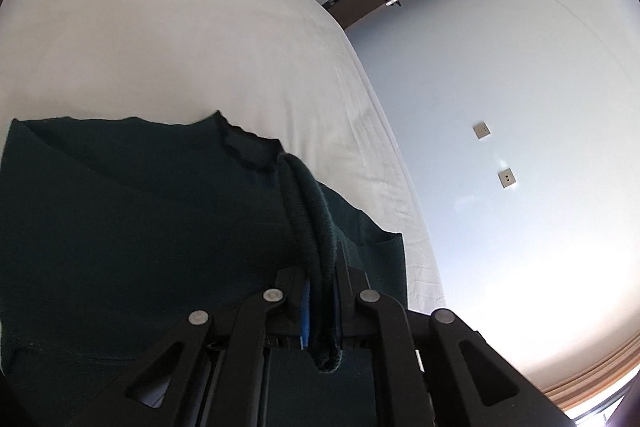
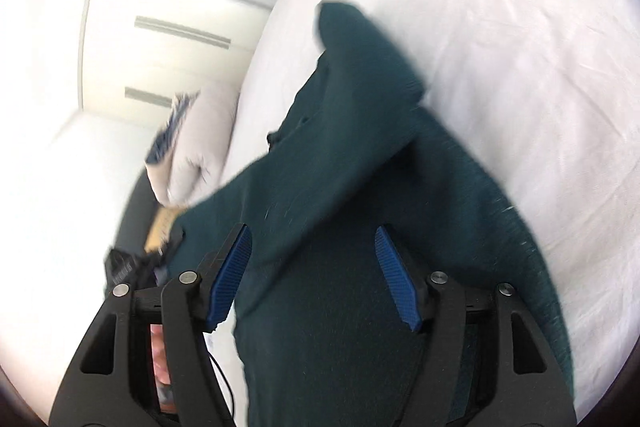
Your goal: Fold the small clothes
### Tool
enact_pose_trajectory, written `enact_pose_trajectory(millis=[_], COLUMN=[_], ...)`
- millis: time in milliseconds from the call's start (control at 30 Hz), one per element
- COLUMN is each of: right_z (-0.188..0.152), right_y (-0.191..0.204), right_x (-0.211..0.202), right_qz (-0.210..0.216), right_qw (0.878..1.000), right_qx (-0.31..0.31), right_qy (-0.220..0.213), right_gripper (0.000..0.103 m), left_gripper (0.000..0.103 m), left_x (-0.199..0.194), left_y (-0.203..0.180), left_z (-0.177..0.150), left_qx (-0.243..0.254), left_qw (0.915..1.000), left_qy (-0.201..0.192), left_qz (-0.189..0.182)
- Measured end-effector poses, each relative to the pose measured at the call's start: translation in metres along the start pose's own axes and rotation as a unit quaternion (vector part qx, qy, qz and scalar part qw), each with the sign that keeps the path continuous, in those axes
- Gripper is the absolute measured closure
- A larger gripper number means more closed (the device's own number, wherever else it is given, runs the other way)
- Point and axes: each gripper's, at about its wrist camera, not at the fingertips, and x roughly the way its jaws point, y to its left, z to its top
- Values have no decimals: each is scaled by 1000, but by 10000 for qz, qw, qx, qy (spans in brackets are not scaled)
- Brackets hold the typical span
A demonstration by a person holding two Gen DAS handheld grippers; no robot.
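Observation:
A dark green knit garment lies on the white bed. My left gripper is shut on its thick rolled edge, which runs between the blue pads. In the right wrist view the same garment lies bunched on the bed, blurred by motion. My right gripper is open, its blue pads wide apart with the cloth spread between and under them; it holds nothing.
The bed's edge runs beside a pale wall with two sockets. A beige pillow or cushion and small dark items lie left of the bed, before white cupboards.

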Motion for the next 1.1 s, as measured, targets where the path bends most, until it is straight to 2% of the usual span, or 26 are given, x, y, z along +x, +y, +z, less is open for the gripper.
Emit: enact_pose_trajectory(millis=[167, 300, 433, 533, 700, 900, 1000, 1100], right_z=[9, 18, 30, 37, 35, 58, 63, 59], right_y=[-7, -8, -11, -10, -3, 1, 5, 4], right_x=[7, 8, -10, -17, -15, -16, -10, 2], right_qz=[246, 659, 755, 733, 523, 441, 400, 99], right_qw=[9991, 9944, 9893, 9881, 9921, 9928, 9948, 9984], right_qx=[345, 823, 1207, 1262, 1117, 979, 819, 525], right_qy=[-62, -84, -333, -484, -233, -536, -446, -210], right_gripper=[40, 40, 40, 39, 39, 38, 38, 39], left_gripper=[96, 96, 96, 96, 96, 96, 96, 96], left_x=[-12, -13, -5, -2, -2, -16, -12, -7], left_y=[52, 62, 69, 76, 81, 76, 80, 96], left_z=[-5, -9, -9, -9, -12, -6, -8, -17], left_qx=[-347, -268, -201, -267, -286, -162, -115, -219], left_qw=[9990, 9992, 9989, 9986, 9984, 9984, 9980, 9974], left_qy=[-131, -169, -138, -142, -137, -294, -242, -168], left_qz=[256, 260, 397, 427, 459, 445, 564, 659])
